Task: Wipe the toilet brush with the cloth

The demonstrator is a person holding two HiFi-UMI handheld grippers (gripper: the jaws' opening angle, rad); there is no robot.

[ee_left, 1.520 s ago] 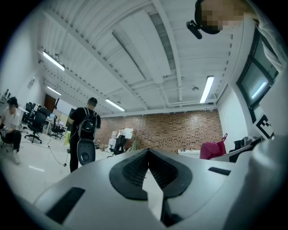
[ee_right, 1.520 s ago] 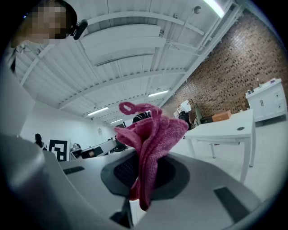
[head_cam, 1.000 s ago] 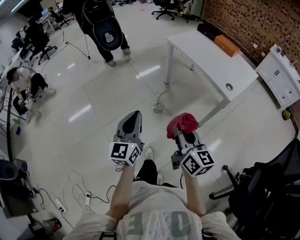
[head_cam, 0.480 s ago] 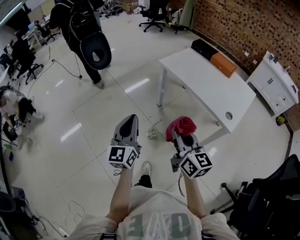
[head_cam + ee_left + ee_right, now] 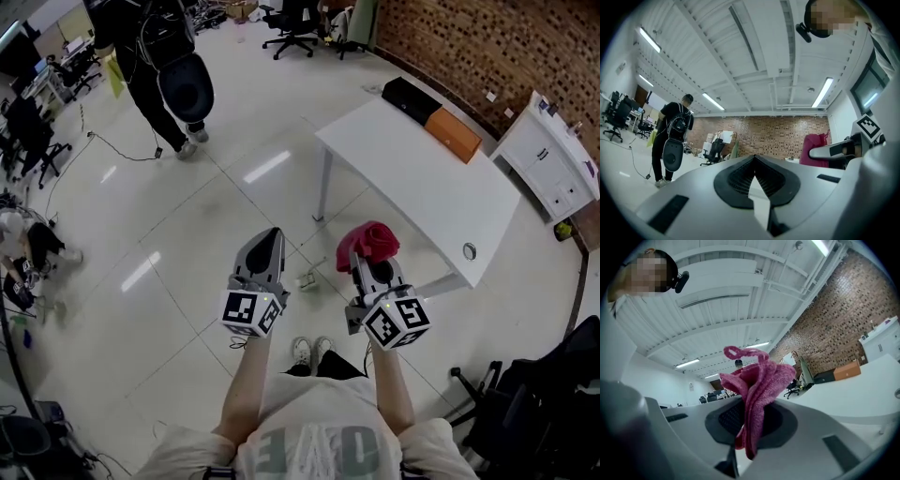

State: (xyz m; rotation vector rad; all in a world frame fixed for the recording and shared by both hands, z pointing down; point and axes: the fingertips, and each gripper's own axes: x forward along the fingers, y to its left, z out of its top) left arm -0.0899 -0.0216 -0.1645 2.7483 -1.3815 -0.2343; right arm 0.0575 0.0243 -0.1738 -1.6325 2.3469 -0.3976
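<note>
Cloth, appearance: a deep pink terry cloth (image 5: 367, 242), bunched into a crumpled wad of upright folds, with 1 thin loop of edging standing free above it in the right gripper view (image 5: 757, 385).
Cloth, location: it was held in the air at the tip of the right gripper (image 5: 370, 264), above the glossy pale tiled floor (image 5: 187, 234). In the head view it lay just short of the near edge of the long white rectangular table (image 5: 422, 178).
Right gripper (image 5: 747, 427): the jaws were clamped on the cloth, which rose between them and hung a little below them.
Left gripper (image 5: 270, 234): the jaws (image 5: 753, 158) were fully together with nothing between them. It was level with the right gripper and apart from it.
Surroundings: a flat orange box (image 5: 455, 134) and a black box (image 5: 408, 94) sat at the table's far end. A person in black carrying a backpack (image 5: 169, 66) stood far off.
Change from 1 second before: the cloth kept the same grip and the same bunched shape, and the left jaws stayed closed. Both grippers held the same spots in the head view, while the table had drawn closer to them. The person in black appeared further off. The wearer's 2 white shoes (image 5: 312, 350) were side by side, where 1 had led.
</note>
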